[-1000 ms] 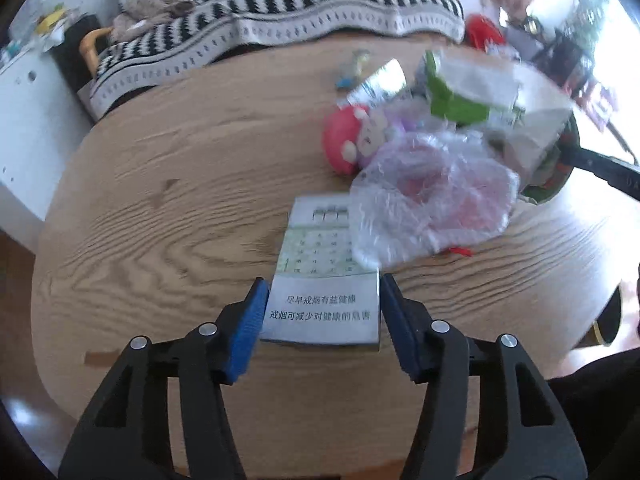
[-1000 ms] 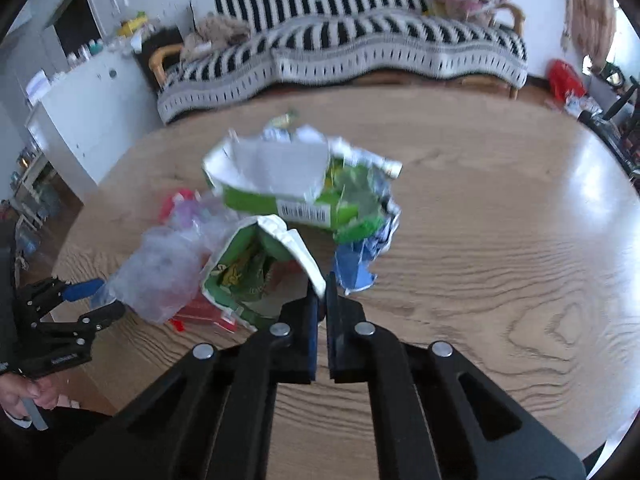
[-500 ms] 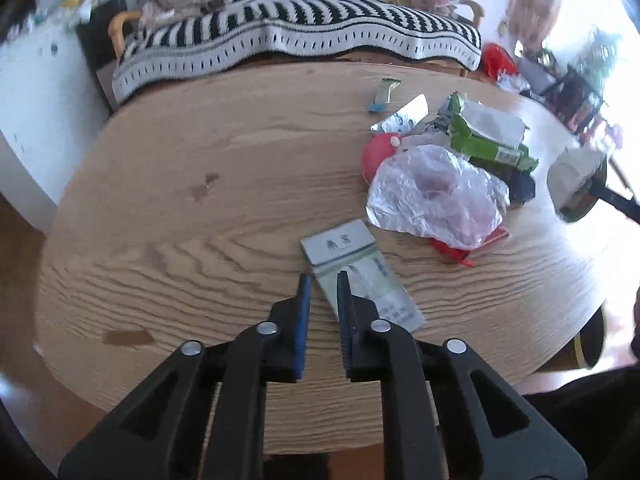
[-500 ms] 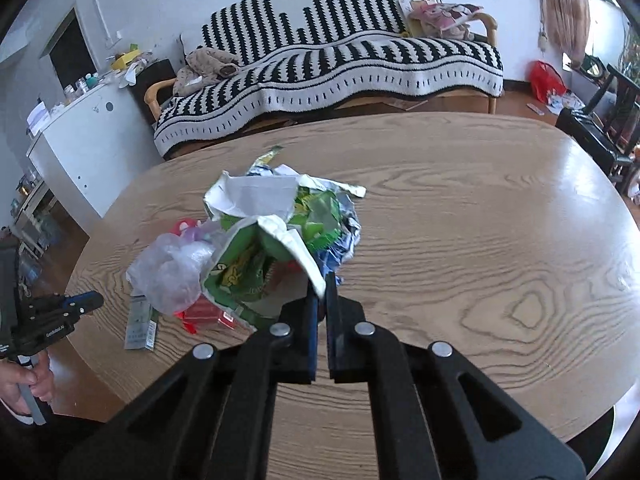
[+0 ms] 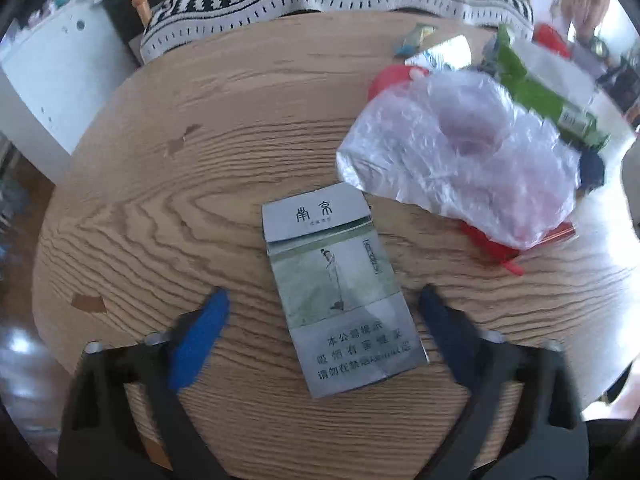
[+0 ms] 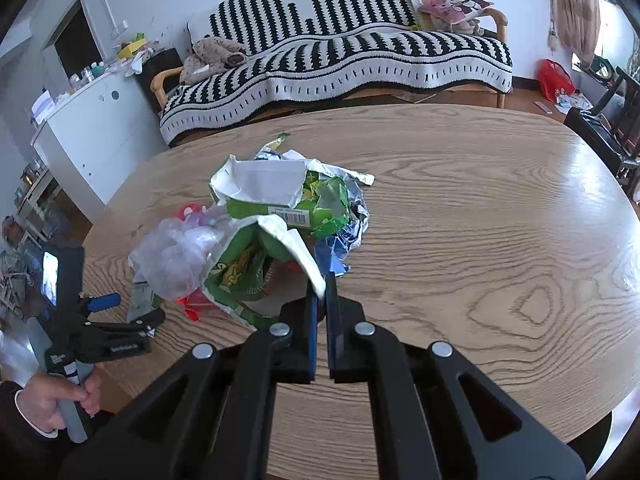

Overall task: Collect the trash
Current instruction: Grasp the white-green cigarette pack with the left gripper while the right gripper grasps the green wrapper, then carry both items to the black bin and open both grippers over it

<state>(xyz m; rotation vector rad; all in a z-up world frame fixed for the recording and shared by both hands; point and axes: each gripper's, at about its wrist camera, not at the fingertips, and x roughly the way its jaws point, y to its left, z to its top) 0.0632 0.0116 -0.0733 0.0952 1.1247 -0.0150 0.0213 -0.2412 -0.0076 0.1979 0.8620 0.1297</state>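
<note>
A grey-green cigarette pack (image 5: 340, 288) lies flat on the wooden table, between the wide-open blue fingers of my left gripper (image 5: 324, 320), which does not touch it. Just beyond lies a crumpled clear plastic bag (image 5: 460, 156) over red scraps. My right gripper (image 6: 320, 300) is shut on the white rim of a green snack bag (image 6: 248, 264), held open above the table. The left gripper (image 6: 120, 312) and the pack (image 6: 140, 300) also show at the left of the right wrist view.
A pile of green, blue and silver wrappers (image 6: 304, 200) sits mid-table. A red toy (image 5: 386, 78) lies behind the plastic bag. A striped sofa (image 6: 340, 60) and a white cabinet (image 6: 88, 132) stand beyond the table (image 6: 500, 220).
My left gripper was shut half a second ago and has opened wide, moving in around the cigarette pack. My right gripper still holds the green bag, slightly farther from the pile.
</note>
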